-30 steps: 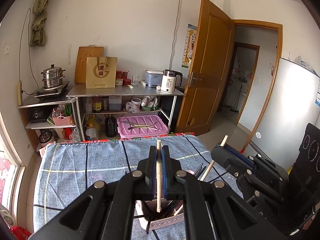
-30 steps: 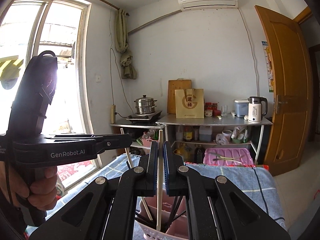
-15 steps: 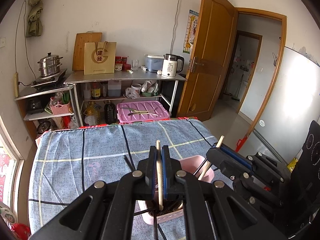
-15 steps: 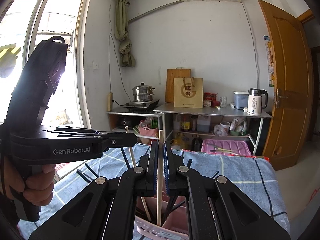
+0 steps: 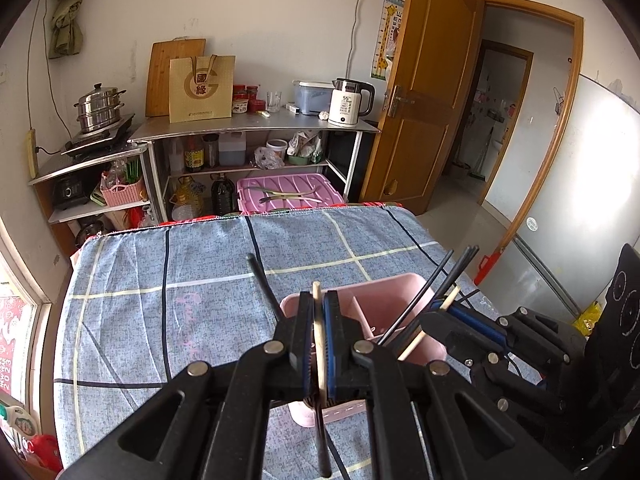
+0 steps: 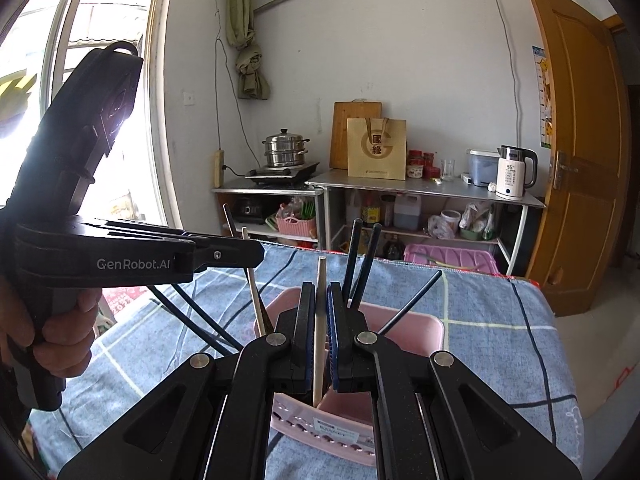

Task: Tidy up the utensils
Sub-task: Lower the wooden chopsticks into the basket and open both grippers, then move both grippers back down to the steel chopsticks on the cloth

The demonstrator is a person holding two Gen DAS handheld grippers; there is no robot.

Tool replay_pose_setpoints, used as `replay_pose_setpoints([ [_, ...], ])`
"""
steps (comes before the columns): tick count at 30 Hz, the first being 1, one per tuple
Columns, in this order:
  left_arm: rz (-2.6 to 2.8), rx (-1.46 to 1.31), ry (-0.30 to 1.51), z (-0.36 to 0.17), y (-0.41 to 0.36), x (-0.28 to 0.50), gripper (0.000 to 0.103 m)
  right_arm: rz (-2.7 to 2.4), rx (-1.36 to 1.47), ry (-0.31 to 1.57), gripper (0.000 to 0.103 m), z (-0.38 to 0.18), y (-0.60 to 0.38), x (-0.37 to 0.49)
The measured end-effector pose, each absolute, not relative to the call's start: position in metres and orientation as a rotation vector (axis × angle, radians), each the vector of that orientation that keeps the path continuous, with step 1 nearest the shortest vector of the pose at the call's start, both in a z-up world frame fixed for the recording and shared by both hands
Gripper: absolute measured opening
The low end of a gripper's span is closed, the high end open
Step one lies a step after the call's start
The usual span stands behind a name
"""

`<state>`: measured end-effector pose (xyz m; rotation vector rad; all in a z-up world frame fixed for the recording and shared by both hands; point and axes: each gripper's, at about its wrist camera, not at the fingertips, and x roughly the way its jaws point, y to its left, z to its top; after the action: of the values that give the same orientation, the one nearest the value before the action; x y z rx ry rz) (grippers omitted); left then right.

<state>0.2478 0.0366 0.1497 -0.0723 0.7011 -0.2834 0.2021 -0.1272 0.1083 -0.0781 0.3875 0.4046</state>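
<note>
A pink utensil holder point(image 5: 384, 300) stands on the blue checked tablecloth point(image 5: 160, 320); it also shows in the right wrist view point(image 6: 404, 320). Several black chopsticks point(image 5: 436, 284) lean in it. My left gripper point(image 5: 319, 300) is shut on a wooden chopstick point(image 5: 317, 312), held upright over the holder's near side. My right gripper point(image 6: 320, 292) is shut on another wooden chopstick point(image 6: 320, 320), its lower end inside the holder. The right gripper shows at the right of the left wrist view point(image 5: 444, 312), the left gripper at the left of the right wrist view point(image 6: 240, 252).
Steel shelves point(image 5: 256, 128) with a kettle point(image 5: 348, 102), a steamer pot point(image 5: 98, 106), bottles and a pink box point(image 5: 288, 194) stand past the table's far edge. A wooden door point(image 5: 424, 92) stands open at the right. A window point(image 6: 80, 80) is at the left.
Both grippers have gone down toward the holder with their chopsticks. The views have tilted down, so more of the tablecloth and the holder's inside shows.
</note>
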Motion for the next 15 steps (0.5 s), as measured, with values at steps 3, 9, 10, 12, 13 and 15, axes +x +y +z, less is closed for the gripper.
replay_pose_setpoints([
  [3, -0.275, -0.076, 0.677, 0.154, 0.040, 0.241, 0.027, 0.401, -0.085, 0.394, 0.006, 0.110, -0.130, 0.199],
  [9, -0.258, -0.094, 0.609, 0.170, 0.048, 0.220, 0.029, 0.401, -0.054, 0.375, 0.010, 0.119, -0.140, 0.186],
  [10, -0.257, -0.100, 0.601, 0.172, 0.049, 0.216, 0.029, 0.400, -0.050, 0.371, 0.010, 0.121, -0.141, 0.184],
  [12, -0.251, -0.112, 0.585, 0.176, 0.052, 0.207, 0.029, 0.400, -0.044, 0.362, 0.011, 0.125, -0.144, 0.178],
  [13, -0.248, -0.118, 0.577, 0.178, 0.053, 0.203, 0.029, 0.399, -0.041, 0.359, 0.011, 0.126, -0.146, 0.175],
  [15, -0.249, -0.128, 0.563, 0.181, 0.055, 0.193, 0.029, 0.400, -0.033, 0.352, 0.011, 0.128, -0.149, 0.167],
])
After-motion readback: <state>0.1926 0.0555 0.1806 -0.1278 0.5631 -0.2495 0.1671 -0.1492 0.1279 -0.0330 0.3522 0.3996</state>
